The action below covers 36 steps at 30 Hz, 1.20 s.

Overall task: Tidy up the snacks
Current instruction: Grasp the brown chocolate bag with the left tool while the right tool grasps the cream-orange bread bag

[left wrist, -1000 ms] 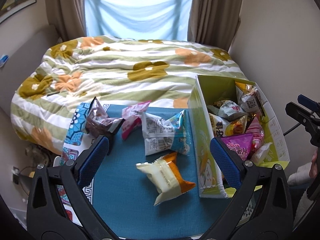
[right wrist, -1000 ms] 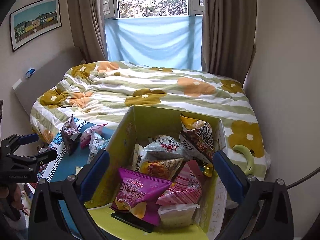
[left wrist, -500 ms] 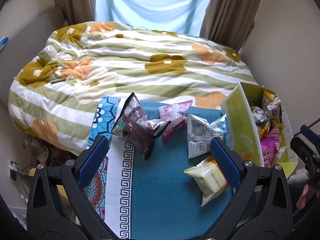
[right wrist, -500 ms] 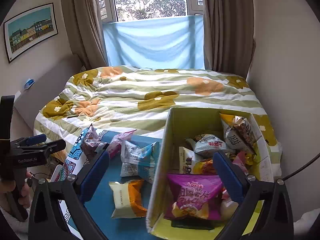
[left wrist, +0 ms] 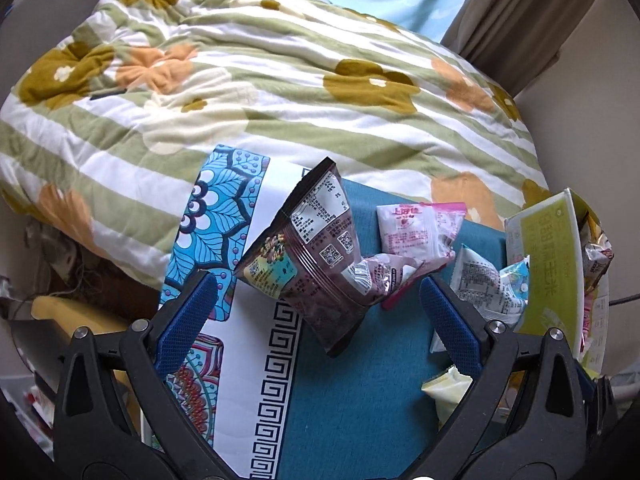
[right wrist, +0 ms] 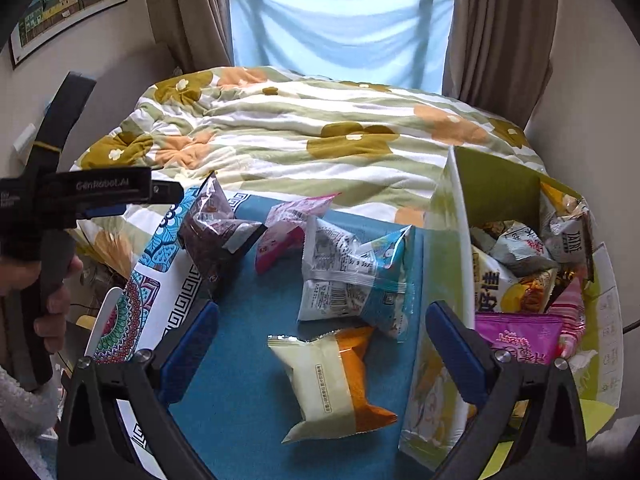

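Snack packets lie on the blue counter (right wrist: 248, 412): maroon packet (left wrist: 316, 264) ahead of left gripper (left wrist: 316, 312), fingers apart; right gripper (right wrist: 320, 340) fingers apart over yellow packet (right wrist: 332, 380).

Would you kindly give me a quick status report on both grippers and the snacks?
Left gripper open, lined up on dark snack bag. Right gripper open over cream-orange packet. Four packets loose on blue cloth; box beside them. Nothing blocking.

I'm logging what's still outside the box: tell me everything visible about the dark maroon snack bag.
The dark maroon snack bag is glossy crinkled foil, sealed, back side up with white nutrition print and QR codes. It lies tilted on the patterned table mat, at the white and teal border, its lower end overlapping the pink-and-white packet. Neither gripper touches it.
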Motion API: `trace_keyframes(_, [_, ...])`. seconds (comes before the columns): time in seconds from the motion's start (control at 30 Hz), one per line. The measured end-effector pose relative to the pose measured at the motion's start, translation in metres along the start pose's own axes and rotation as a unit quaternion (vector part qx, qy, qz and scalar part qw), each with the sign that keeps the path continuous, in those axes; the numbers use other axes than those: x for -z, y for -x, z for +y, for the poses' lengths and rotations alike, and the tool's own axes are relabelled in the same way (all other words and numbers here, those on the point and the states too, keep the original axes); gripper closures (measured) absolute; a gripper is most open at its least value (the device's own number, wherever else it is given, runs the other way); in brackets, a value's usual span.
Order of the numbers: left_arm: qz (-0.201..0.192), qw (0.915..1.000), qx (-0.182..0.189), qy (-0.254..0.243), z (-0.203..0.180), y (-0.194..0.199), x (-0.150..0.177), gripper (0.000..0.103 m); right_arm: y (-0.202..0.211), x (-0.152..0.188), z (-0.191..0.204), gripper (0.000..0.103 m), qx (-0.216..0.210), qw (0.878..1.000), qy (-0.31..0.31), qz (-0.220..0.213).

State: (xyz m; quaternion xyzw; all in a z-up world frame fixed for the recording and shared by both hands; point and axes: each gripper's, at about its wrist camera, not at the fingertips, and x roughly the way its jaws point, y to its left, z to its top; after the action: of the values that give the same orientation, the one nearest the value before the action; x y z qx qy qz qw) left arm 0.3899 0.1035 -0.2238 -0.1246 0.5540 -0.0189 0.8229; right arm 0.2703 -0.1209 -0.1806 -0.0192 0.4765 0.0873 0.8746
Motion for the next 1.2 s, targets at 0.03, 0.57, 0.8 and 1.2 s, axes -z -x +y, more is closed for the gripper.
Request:
trace_keyframes(0.03, [0.008, 1.0, -0.001, 0.005, 0.001, -0.01, -0.001, 0.002, -0.006, 0.004, 0.002, 0.0, 0.0, 1.0, 0.002, 0.007])
trace_keyframes(0.57, [0.036, 0.998, -0.041, -0.034, -0.004, -0.067, -0.007, 0.015, -0.058, 0.029, 0.016, 0.0, 0.049, 0.995, 0.062, 0.068])
trace_keyframes(0.8, [0.056, 0.9907, -0.039, -0.118, -0.017, -0.054, 0.012, 0.025, -0.072, 0.042, 0.017, 0.0, 0.052, 0.993, 0.061, 0.092])
trace_keyframes(1.2, [0.089, 0.995, -0.002, -0.045, 0.01, -0.055, 0.03, 0.018, -0.099, 0.061, 0.008, 0.018, 0.056, 0.987, 0.031, 0.147])
